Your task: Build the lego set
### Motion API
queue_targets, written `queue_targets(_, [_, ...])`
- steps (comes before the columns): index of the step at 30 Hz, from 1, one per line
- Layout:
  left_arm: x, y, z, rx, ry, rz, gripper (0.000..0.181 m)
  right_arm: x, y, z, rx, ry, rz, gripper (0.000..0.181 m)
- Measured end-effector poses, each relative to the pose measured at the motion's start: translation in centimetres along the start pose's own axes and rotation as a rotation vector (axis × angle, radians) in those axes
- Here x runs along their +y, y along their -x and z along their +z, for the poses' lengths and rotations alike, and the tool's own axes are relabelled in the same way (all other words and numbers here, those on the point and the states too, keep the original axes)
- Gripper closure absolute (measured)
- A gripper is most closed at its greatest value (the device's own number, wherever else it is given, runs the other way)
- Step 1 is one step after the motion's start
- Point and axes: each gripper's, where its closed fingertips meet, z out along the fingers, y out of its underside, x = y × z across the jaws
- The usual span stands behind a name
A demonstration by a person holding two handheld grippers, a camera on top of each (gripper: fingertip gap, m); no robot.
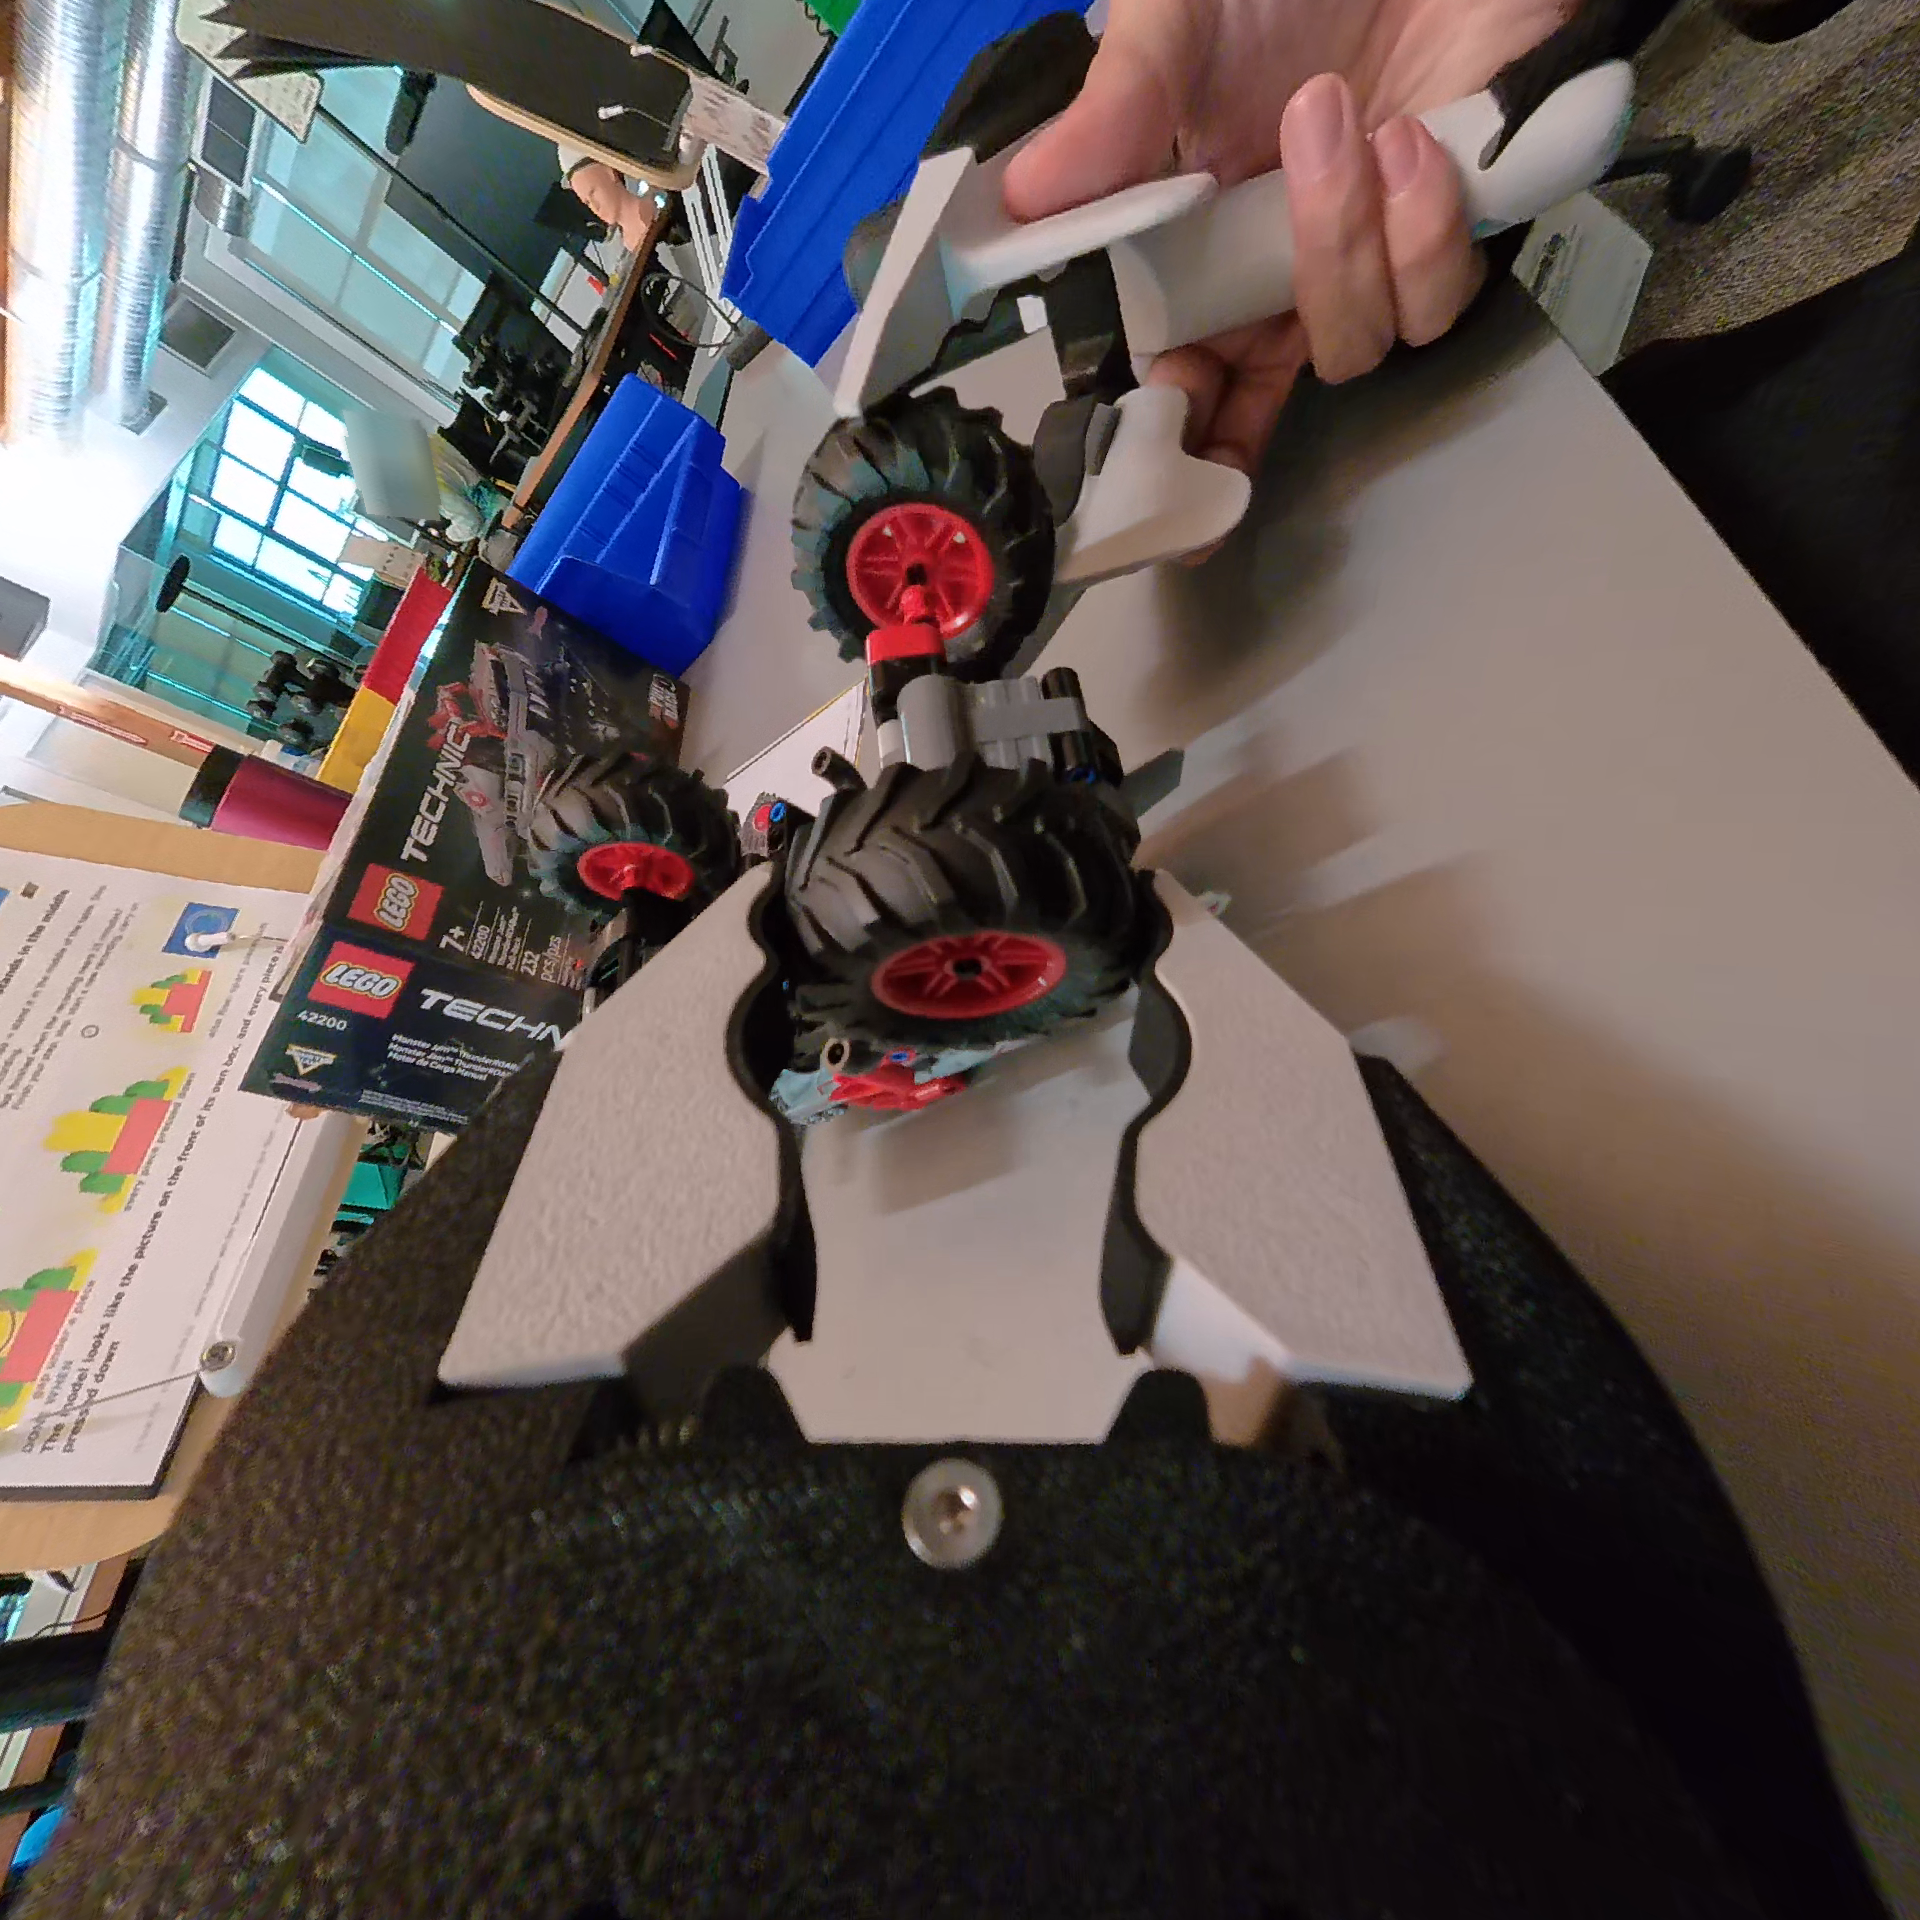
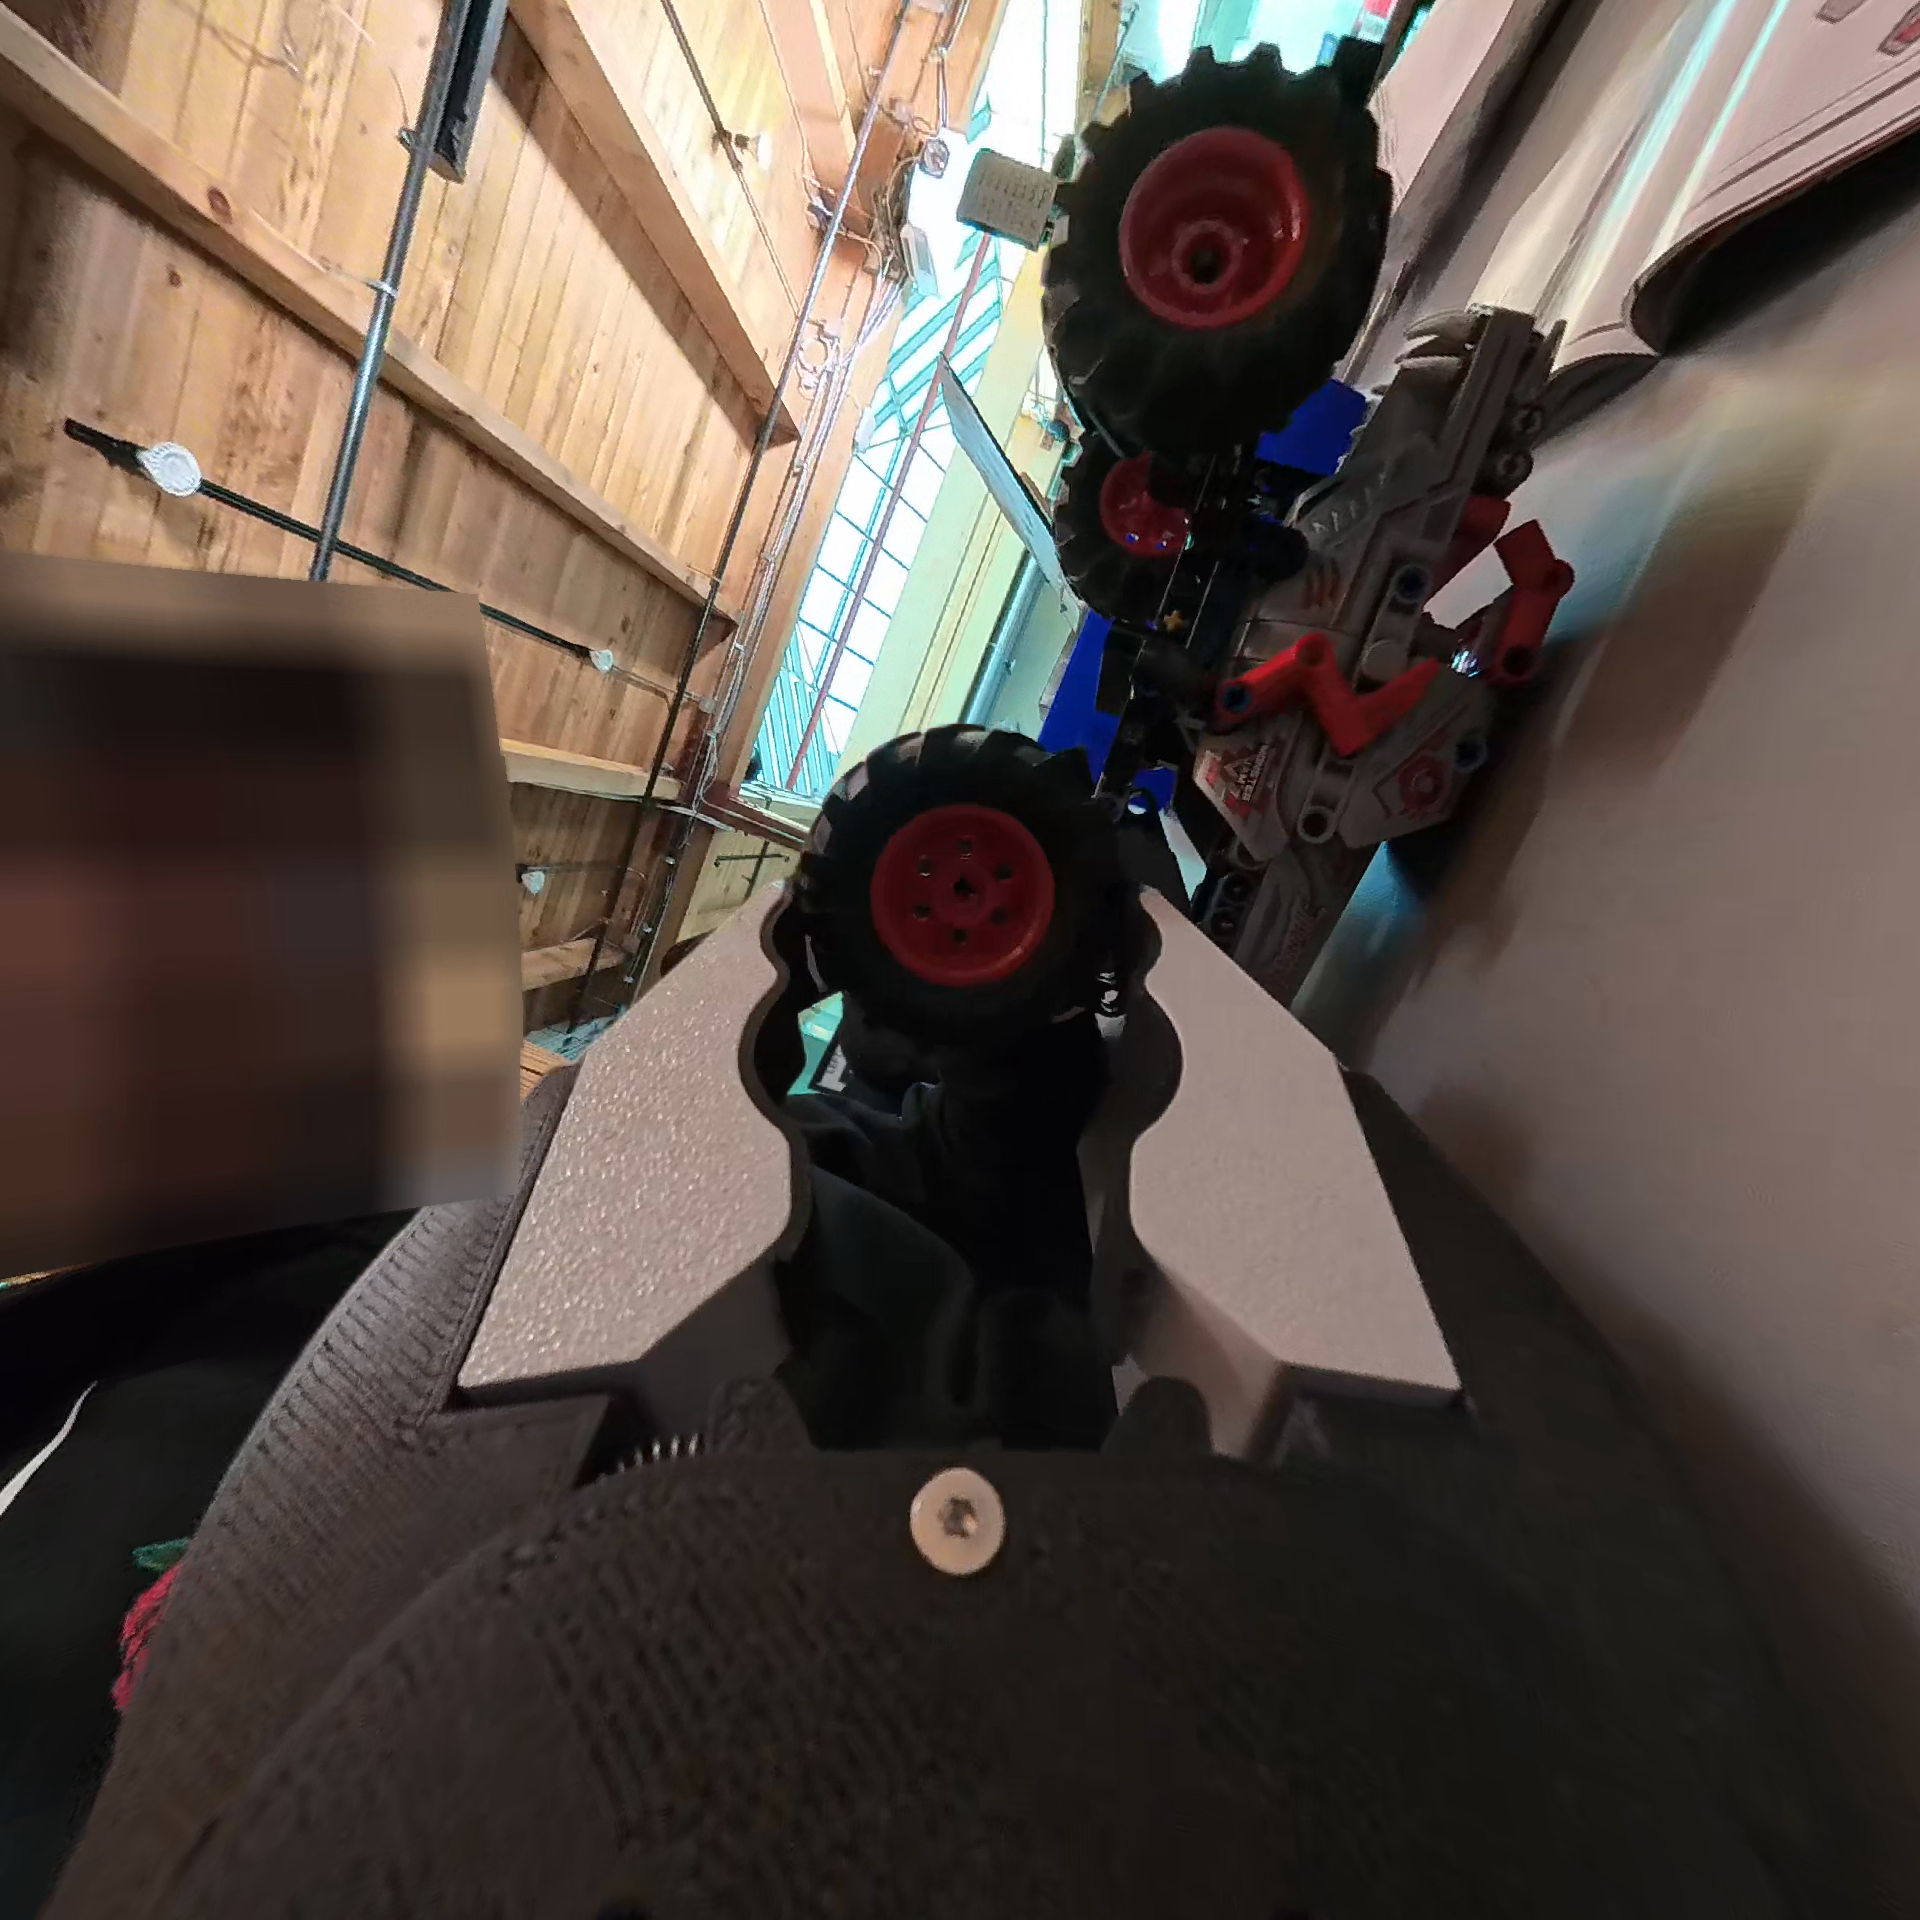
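Note:
The Lego monster truck lies on its side on the white table (image 1: 1507,790); its grey and red body (image 2: 1340,665) shows in the right wrist view. My left gripper (image 1: 951,935) is shut on a black wheel with a red hub (image 1: 966,971) that sits on the truck. My right gripper (image 2: 961,914) is shut on another such wheel (image 2: 961,894). In the left wrist view that gripper (image 1: 956,426) is held by a hand and has its wheel (image 1: 925,530) at the red axle end (image 1: 906,644) of the grey chassis (image 1: 977,717). Two more wheels (image 2: 1216,239) (image 2: 1138,520) are on the truck.
The Lego box (image 1: 468,883) stands behind the truck, with blue bins (image 1: 634,520) beyond it. A printed sheet with coloured brick pictures (image 1: 104,1143) hangs at the left. An open booklet (image 2: 1714,156) lies on the table past the truck.

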Motion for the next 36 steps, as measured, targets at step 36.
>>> queue_targets(36, [0.06,0.39,0.28,-0.009,0.004,-0.004,0.119,0.04,0.13,0.06,0.023,0.158,-0.223,0.121])
